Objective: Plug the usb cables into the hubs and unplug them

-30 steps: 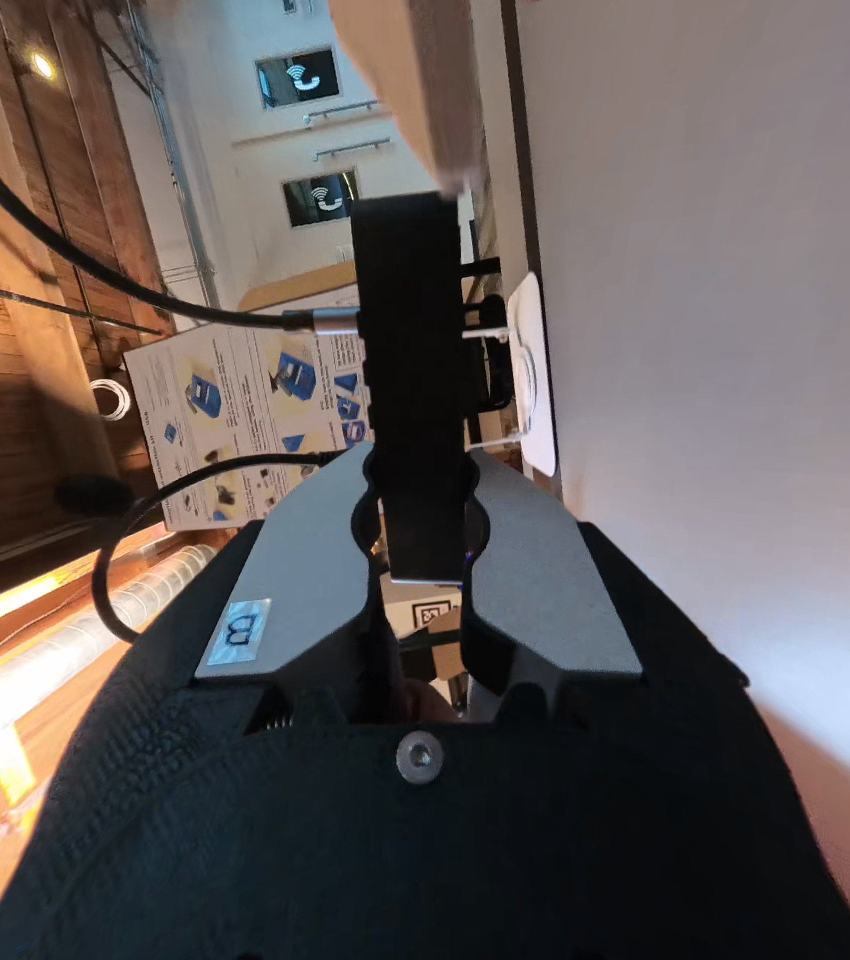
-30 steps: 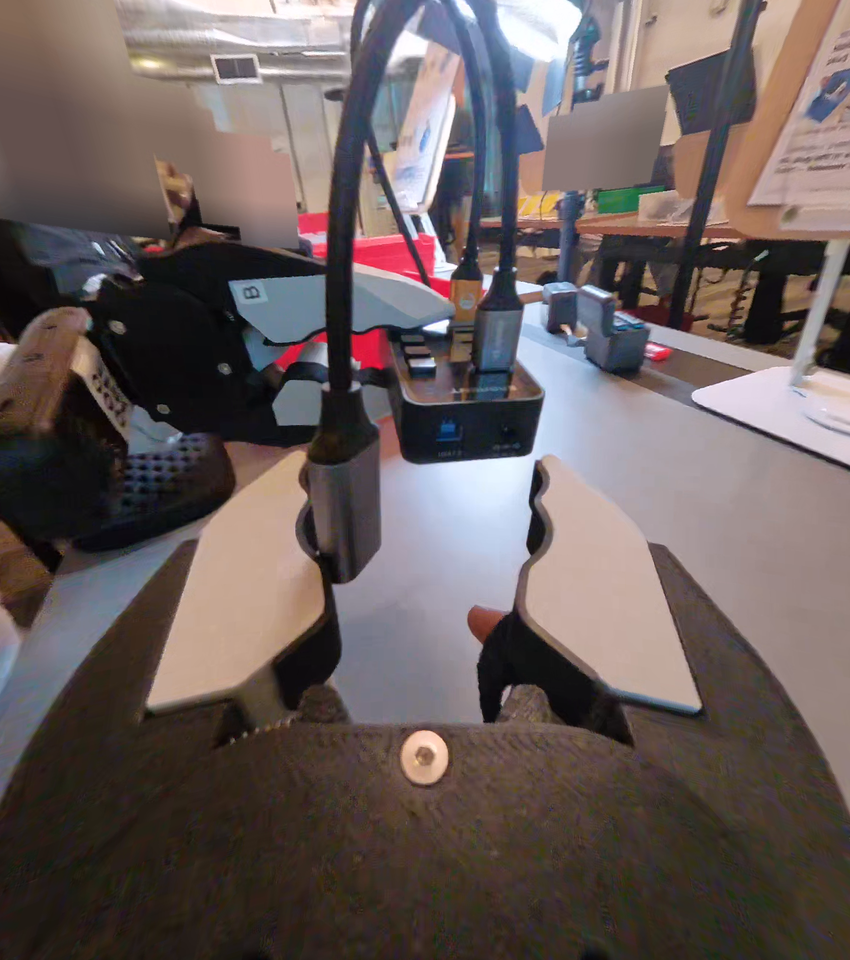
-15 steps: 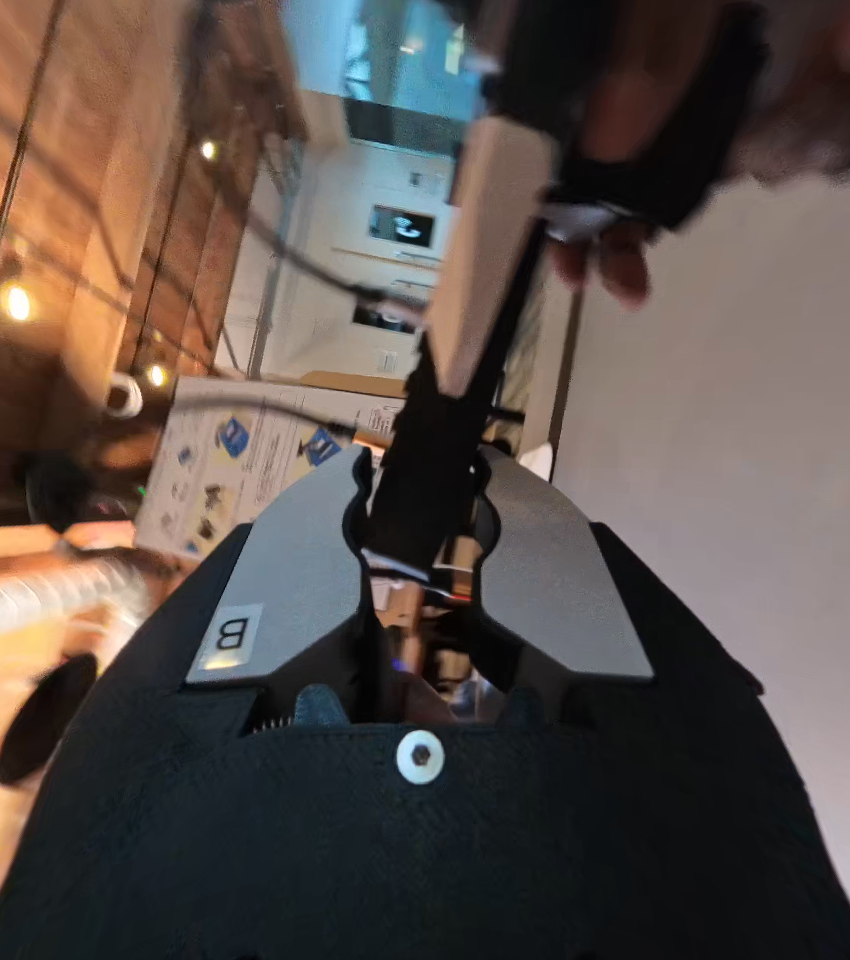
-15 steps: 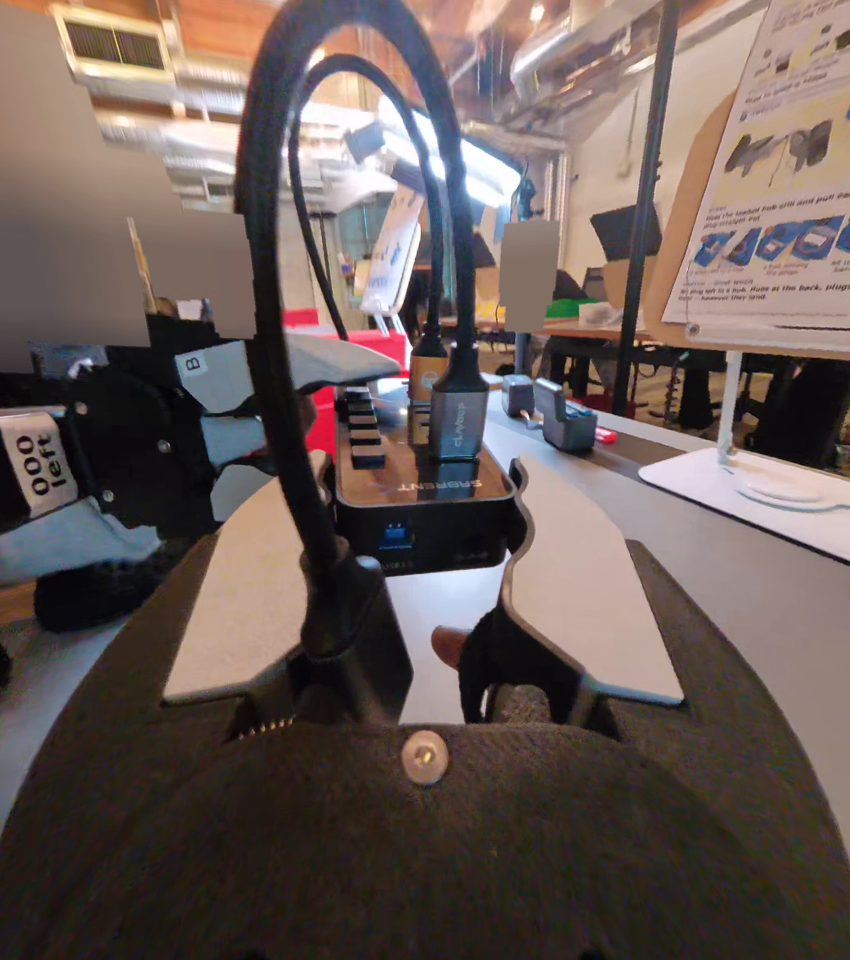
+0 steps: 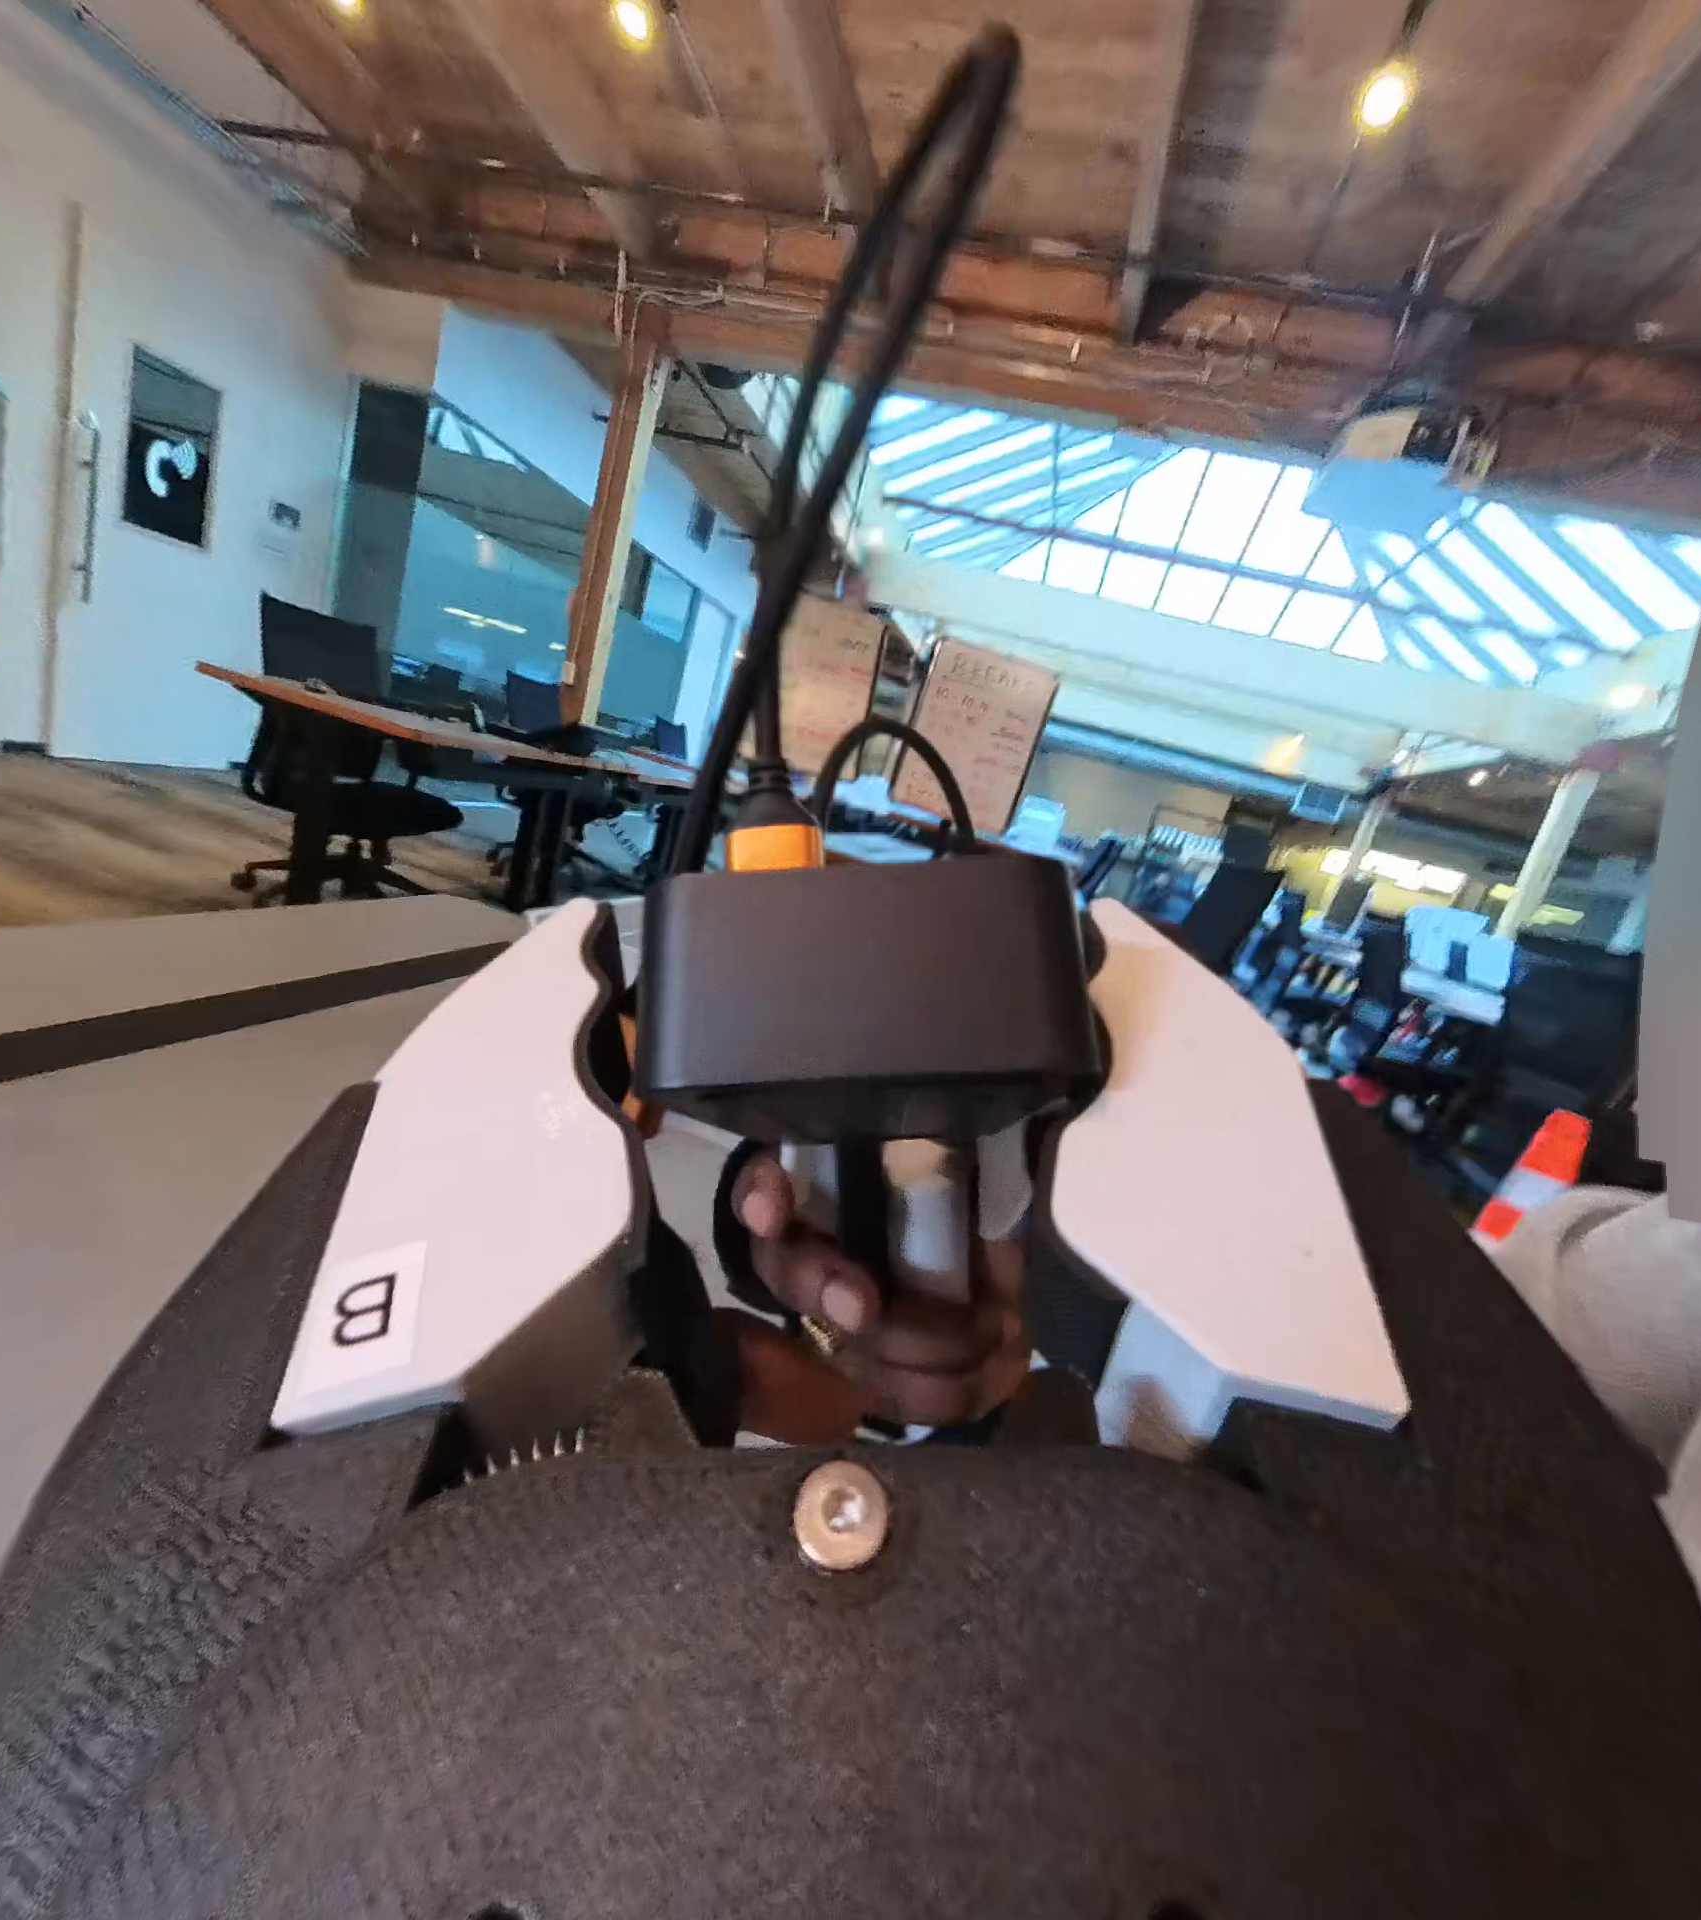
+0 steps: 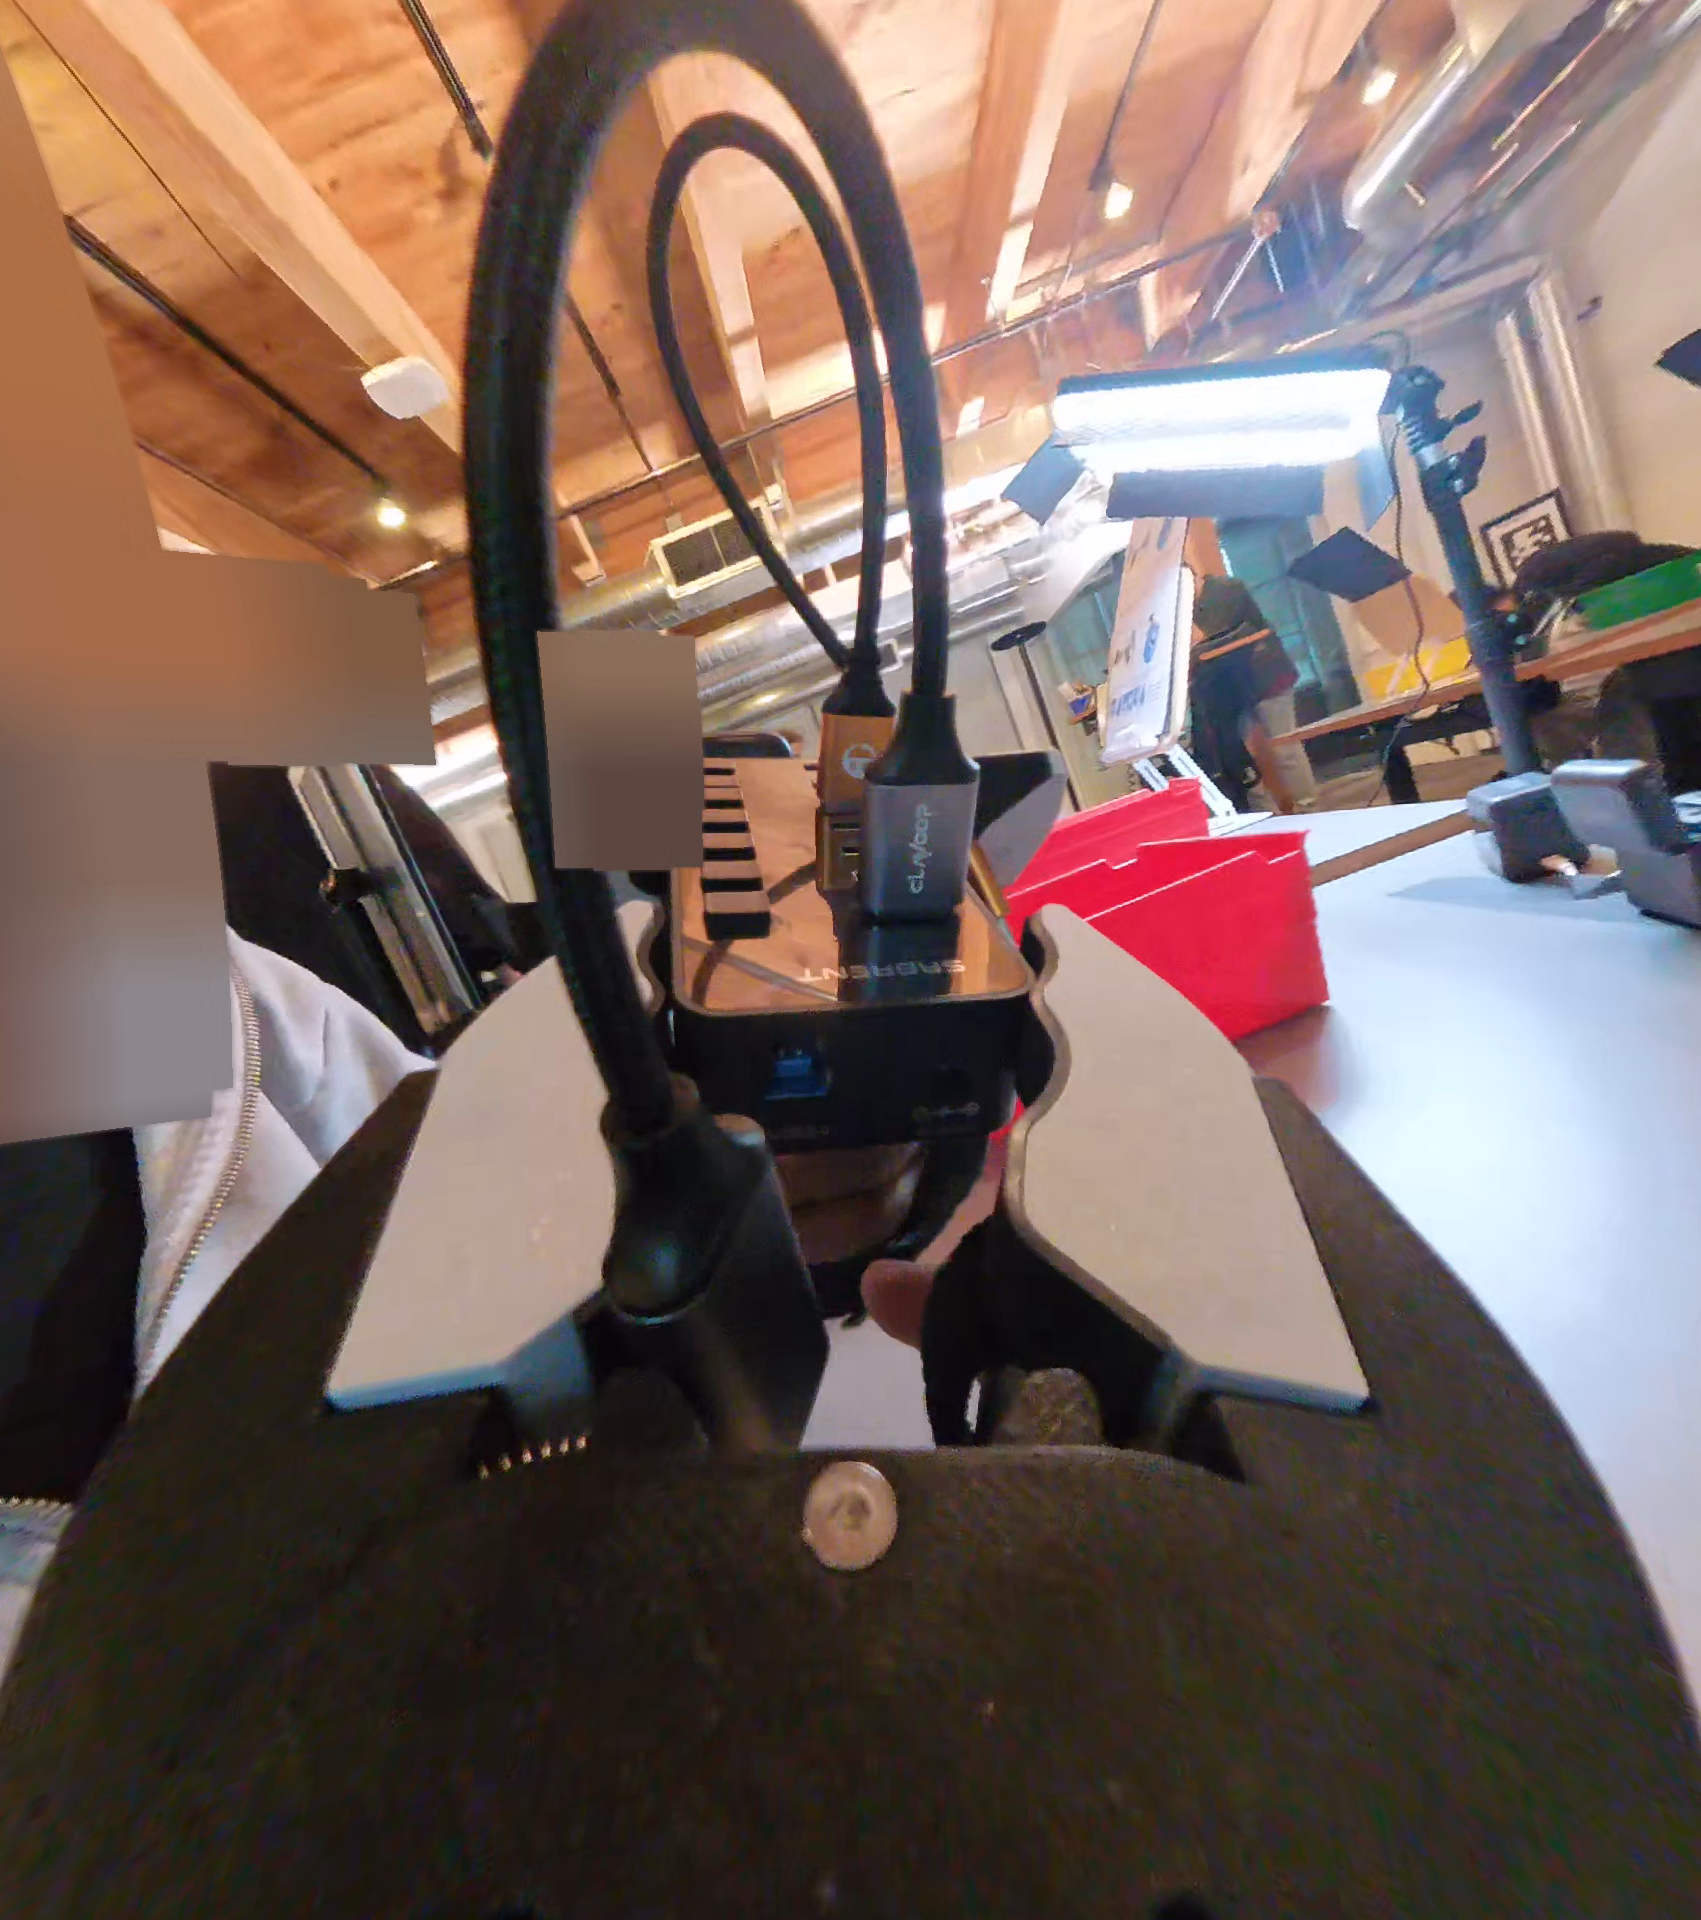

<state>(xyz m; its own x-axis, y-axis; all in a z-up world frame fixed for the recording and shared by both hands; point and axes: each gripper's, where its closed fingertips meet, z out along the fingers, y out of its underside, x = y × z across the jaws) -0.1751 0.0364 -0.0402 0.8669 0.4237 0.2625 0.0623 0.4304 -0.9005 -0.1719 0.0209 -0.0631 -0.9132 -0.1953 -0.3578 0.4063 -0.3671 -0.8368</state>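
My left gripper [image 5: 861,1013] is clamped on one end of the glossy black rectangular USB hub [image 6: 851,961], my right gripper [image 6: 851,1023] on the other. An orange plug [image 6: 851,764] and a grey plug [image 6: 919,847] stand upright in its top ports.

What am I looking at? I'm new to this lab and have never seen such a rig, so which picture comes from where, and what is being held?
A person holds a gripping tool in each hand, and each tool carries a camera looking along its two fingers. The left wrist view shows the left tool clamped on a black USB hub with an orange plug in it. The right wrist view faces the hub's other end. The right tool flanks it, but I cannot tell whether it pinches. A grey plug sits in the hub. A loose plug lies between the right tool's fingers. A red bin stands on the grey table.
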